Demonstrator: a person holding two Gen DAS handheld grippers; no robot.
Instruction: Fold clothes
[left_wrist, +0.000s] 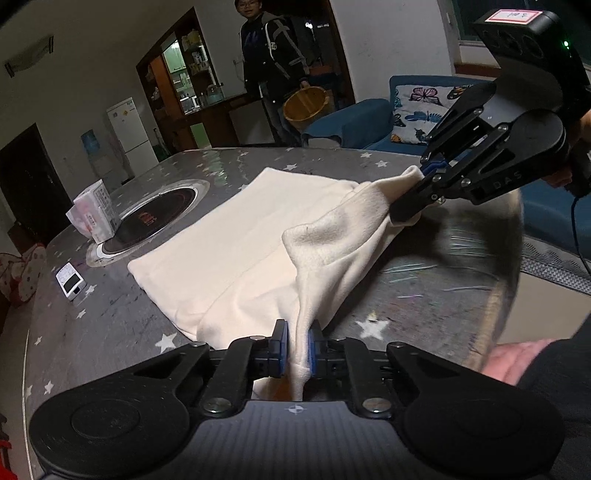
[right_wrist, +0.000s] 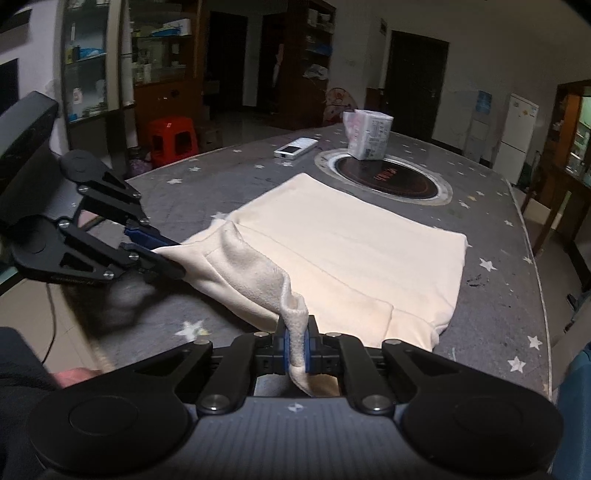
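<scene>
A cream garment (left_wrist: 236, 240) is seen spread on the desk (left_wrist: 424, 295), its far part lying flat in a rectangle with a crease line across it, its near edge lifted off the surface. That near edge is held at two places: the left gripper (left_wrist: 297, 347) is clamped tight on one bunched corner, and the right gripper (right_wrist: 297, 345) is clamped in the same way on the other, a strip of cloth being pinched between the blue pads of each. In the left wrist view the right gripper (left_wrist: 421, 177) is seen at the right, raised above the desk; in the right wrist view the left gripper (right_wrist: 162, 245) is seen at the left.

A fold of the near edge is judged to be in hand, with the cloth between the two grips sagging in a loose pocket. Whether the edge is being carried over the flat part or drawn back toward the near side cannot be told. Either way, even tension between the two grips and a level lift would be called for.

The desk is grey, printed with white stars, scuffed and scratched. A round inset cooker plate (right_wrist: 384, 177) is set beyond the garment, with a paper-wrapped pack (right_wrist: 367, 134) at its far rim and a white remote (right_wrist: 295, 147) near it. A red stool (right_wrist: 171, 138), cabinets, a white fridge (right_wrist: 517, 136), a blue sofa (left_wrist: 354, 122) and a person standing with a wooden bucket (left_wrist: 306, 107) are seen in the dim room.
</scene>
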